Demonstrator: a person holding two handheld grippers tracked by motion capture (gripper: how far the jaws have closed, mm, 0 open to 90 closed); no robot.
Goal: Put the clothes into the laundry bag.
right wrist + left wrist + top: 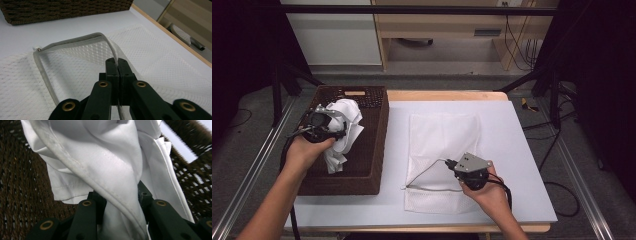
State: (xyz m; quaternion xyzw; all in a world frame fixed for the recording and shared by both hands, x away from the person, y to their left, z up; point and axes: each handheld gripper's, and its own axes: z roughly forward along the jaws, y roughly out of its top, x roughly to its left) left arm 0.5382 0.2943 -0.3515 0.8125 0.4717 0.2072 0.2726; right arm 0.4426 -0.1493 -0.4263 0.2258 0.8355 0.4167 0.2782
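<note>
Jaws first: left gripper (326, 125) is part-closed, pinching a bunch of white cloth (345, 131). In the left gripper view the cloth (105, 167) is wedged between both jaws, folds and a stitched hem spilling up and out over them. Cloth hangs above the basket (374, 150), lower tail dangling inside it; the brown weave of the basket (22, 195) sits behind the cloth on both sides.

Right gripper (462, 172) has its jaws pressed together on the grey zipper edge (75, 41) of the mesh bag (442, 145). In the right gripper view the gripper (118, 65) nips that edge at its tip and holds it lifted, so the bag mouth gapes as a loop; the rest of the bag (162, 70) lies flat on the table.

Surroundings: the bag is in the middle of the white table (512, 130), the basket just left of it, close but apart. Basket wall stands between the cloth and the bag mouth. Left hand (304, 150) is over the basket's left rim; right hand (489, 192) rests at the near edge of the bag. A cable (507, 190) loops around the right wrist.
</note>
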